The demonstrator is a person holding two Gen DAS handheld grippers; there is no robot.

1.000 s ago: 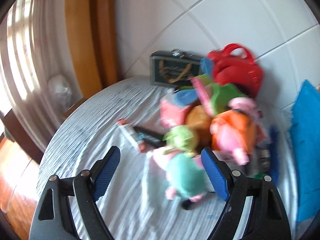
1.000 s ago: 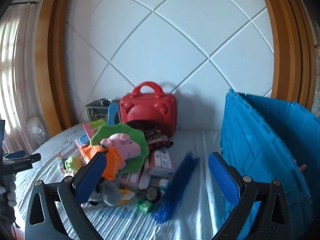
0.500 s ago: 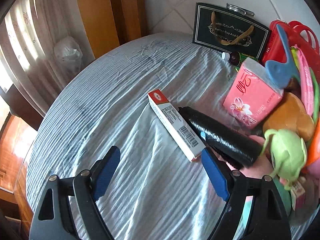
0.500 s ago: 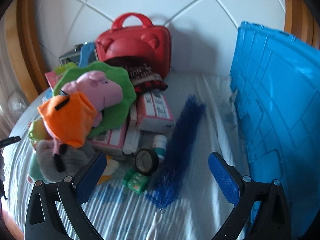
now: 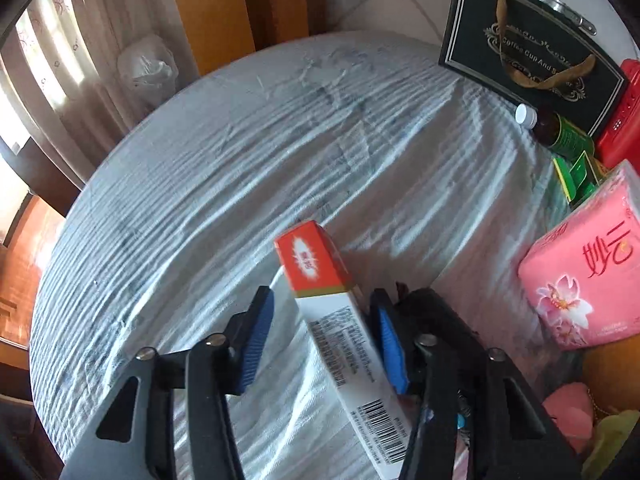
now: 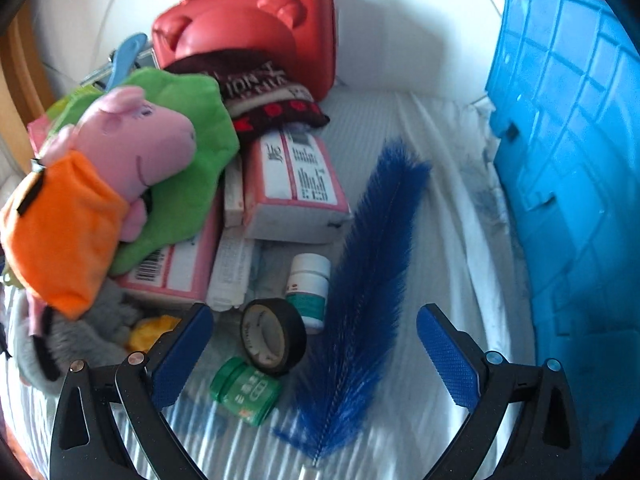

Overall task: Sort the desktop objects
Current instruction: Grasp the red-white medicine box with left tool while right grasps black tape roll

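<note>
Red-capped and white, the long carton [image 5: 340,328] lies on the striped cloth [image 5: 240,184] over the worktop, between the blue pads of the left tongs [image 5: 324,336], which are closing around it with a gap still on the left side. Right tongs [image 6: 312,356] gape wide above a blue feather [image 6: 368,280], black tape roll [image 6: 274,336] and green jar [image 6: 246,390]; a blue crate [image 6: 568,160] stands just beside.

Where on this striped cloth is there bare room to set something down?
Left of the red-and-white carton, toward the black gift bag. A strip between the blue feather and blue plastic crate. Crowded around the pink plush pig.
</note>
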